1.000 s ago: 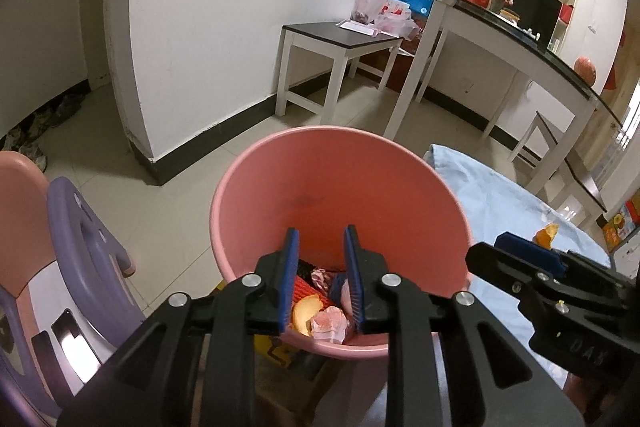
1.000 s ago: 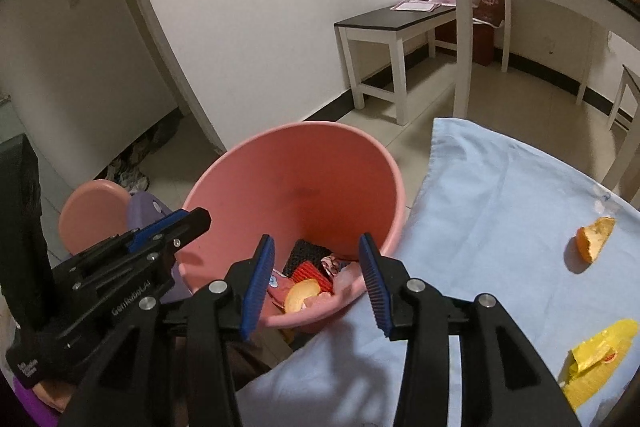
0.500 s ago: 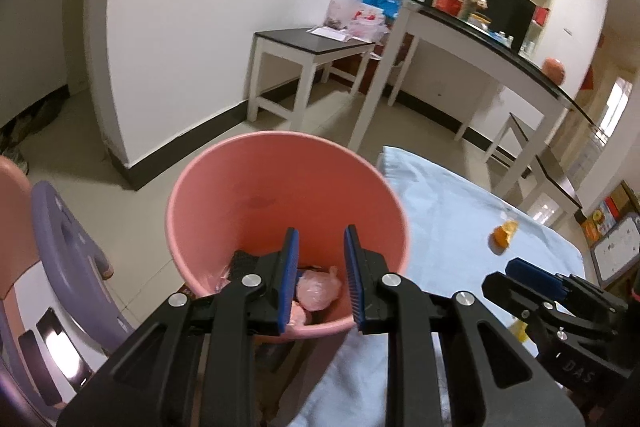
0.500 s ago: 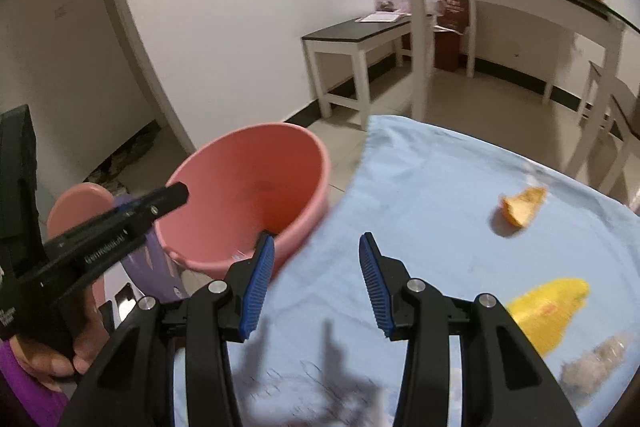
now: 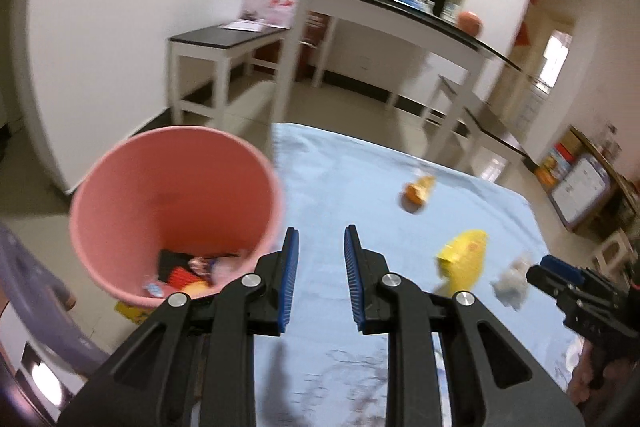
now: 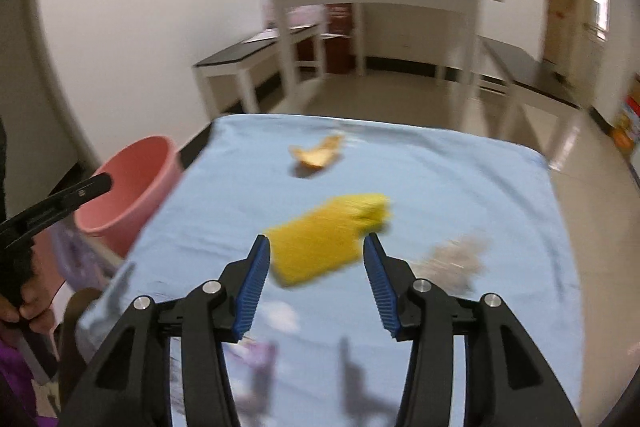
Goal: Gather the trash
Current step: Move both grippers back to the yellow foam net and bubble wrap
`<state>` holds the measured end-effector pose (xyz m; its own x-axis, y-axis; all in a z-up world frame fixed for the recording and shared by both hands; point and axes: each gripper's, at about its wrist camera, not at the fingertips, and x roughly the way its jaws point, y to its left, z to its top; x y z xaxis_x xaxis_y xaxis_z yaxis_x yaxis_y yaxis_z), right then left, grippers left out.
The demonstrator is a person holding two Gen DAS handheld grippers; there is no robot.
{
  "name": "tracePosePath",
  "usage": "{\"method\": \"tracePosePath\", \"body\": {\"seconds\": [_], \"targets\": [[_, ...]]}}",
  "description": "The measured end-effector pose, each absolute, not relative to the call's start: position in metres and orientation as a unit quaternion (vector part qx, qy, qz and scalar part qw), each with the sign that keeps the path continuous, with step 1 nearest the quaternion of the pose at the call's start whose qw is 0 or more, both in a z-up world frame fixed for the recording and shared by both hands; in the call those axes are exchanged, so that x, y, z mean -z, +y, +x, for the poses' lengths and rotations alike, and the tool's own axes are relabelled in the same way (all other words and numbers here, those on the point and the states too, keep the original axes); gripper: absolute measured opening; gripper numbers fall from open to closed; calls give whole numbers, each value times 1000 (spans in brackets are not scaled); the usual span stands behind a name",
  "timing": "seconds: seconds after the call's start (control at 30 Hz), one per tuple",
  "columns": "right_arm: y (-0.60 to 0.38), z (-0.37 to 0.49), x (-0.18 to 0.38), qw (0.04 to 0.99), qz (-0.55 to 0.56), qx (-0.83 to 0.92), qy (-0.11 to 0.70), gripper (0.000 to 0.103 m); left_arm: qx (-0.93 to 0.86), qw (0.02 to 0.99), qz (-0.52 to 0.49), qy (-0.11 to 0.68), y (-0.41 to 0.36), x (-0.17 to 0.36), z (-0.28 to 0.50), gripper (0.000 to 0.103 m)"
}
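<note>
Right gripper jaws opening, empty, above the bench; yellow wrapper lies just ahead between them, untouched. Left gripper jaws partly open, empty, beside the pink bin.

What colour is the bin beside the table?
Pink bin, clearest in the left wrist view.

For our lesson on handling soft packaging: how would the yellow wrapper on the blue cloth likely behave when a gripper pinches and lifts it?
The yellow wrapper looks like thin, creased packaging lying nearly flat, so it would probably crumple and flop rather than hold its shape. It appears empty, so likely very light. Lying low on the blue cloth, the fingers might snag fabric too.
</note>
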<state>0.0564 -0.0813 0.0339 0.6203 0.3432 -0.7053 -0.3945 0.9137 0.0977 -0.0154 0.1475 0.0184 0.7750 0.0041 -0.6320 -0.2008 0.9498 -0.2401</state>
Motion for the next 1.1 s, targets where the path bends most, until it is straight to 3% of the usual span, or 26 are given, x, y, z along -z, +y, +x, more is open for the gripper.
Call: {"method": "tracePosePath", "body": {"seconds": [0.47,0.83,0.97,1.1], "targets": [[-149,71,-6,892,34,-153,423,52,116,914,-50,386,40,7,35,25],[-165,81,8,884,63,-141,442,56,129,897,-22,422,22,36,77,25],[-167,85,12,876,83,-148,450,59,136,893,-30,427,24,43,88,40],[-167,92,16,869,103,-154,459,59,154,879,-47,449,22,56,92,40]]}}
